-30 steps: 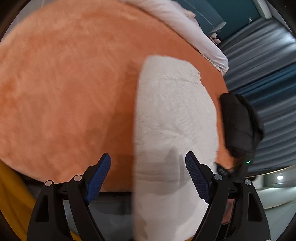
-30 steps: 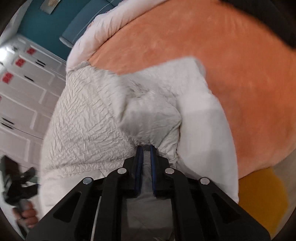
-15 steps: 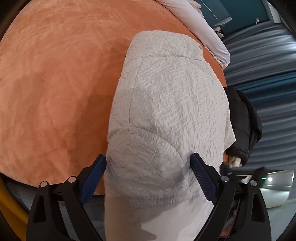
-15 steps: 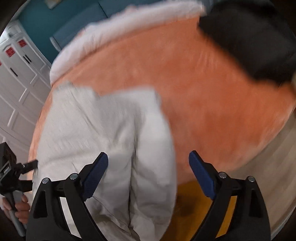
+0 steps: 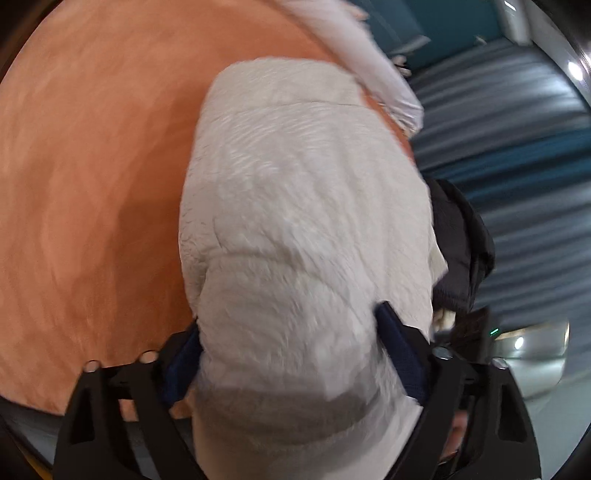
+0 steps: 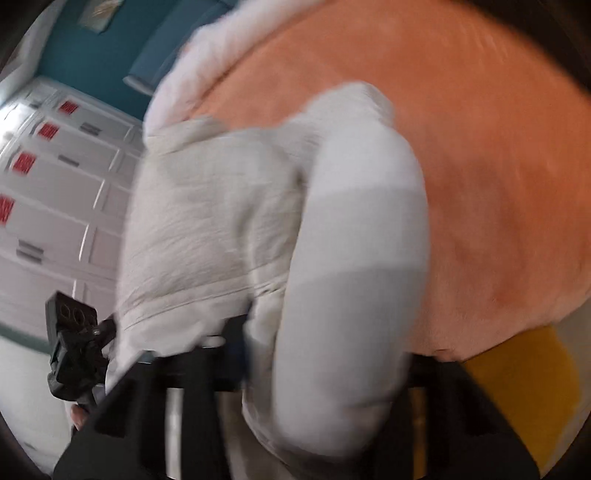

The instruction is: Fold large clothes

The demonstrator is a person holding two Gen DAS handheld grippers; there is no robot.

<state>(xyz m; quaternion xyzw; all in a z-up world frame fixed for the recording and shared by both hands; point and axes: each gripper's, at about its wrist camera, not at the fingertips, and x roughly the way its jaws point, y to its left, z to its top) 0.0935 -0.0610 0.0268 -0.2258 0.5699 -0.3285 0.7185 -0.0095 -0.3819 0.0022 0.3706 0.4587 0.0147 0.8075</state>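
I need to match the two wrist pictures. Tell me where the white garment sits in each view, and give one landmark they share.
Left wrist: the white garment fills the centre, running from the upper middle down between the left gripper fingers.
Right wrist: the white garment lies centre-left, reaching the bottom edge.
Shared landmark: the orange blanket beneath it.

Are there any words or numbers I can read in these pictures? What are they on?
No text can be read in either view.
Red labels on the white cabinet doors: too blurred to read.
Framed picture on the teal wall: too blurred to tell whether it carries words.
White garment, orange blanket, black gripper fingers: no writing visible.
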